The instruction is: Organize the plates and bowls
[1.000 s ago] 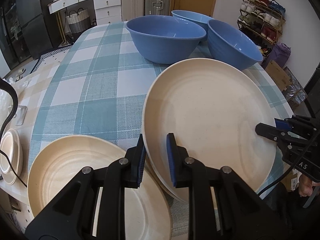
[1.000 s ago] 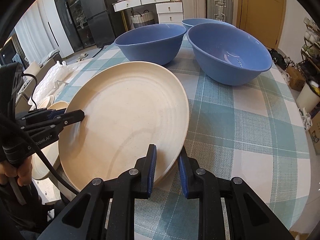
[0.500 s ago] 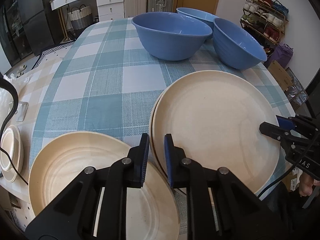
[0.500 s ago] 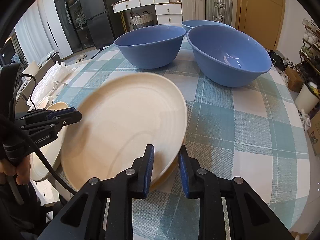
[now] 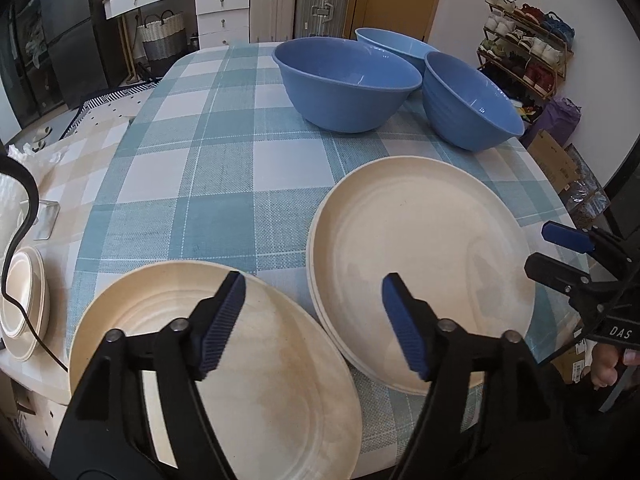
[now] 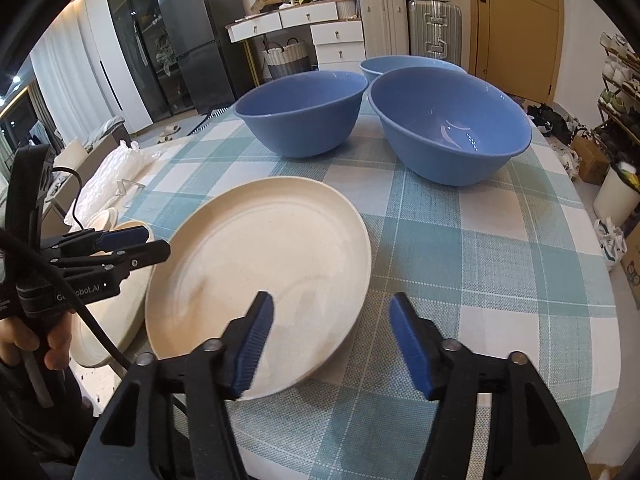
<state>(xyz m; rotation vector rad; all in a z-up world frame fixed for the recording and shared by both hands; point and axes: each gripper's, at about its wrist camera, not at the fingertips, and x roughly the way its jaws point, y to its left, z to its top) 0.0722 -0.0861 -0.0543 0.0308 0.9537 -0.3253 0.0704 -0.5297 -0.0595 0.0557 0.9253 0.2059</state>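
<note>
Risk: the stack (image 5: pixel 420 264) of cream plates sits near the table's front edge w/ the top plate a bit off-centre, so a clumsy nudge could slide it. The lone plate (image 5: pixel 208 364) overhangs that edge too. L gripper (image 5: pixel 312 320) hovers low between the two, fingers wide, holding nothing. R gripper (image 6: pixel 332 344) is over the stack's near rim, also wide & empty. The three bowls (image 6: pixel 304 120) stand unstacked further back.

Counting it up: three blue bowls (image 5: pixel 347 82) sit clustered on the far side of the table, well ahead of both grippers. Cream plates, I get three: a stack of two (image 5: pixel 420 264) just ahead of the left gripper's right finger, plus a single plate (image 5: pixel 216 364) under its left finger. Two grippers total, both spread wide.
</note>
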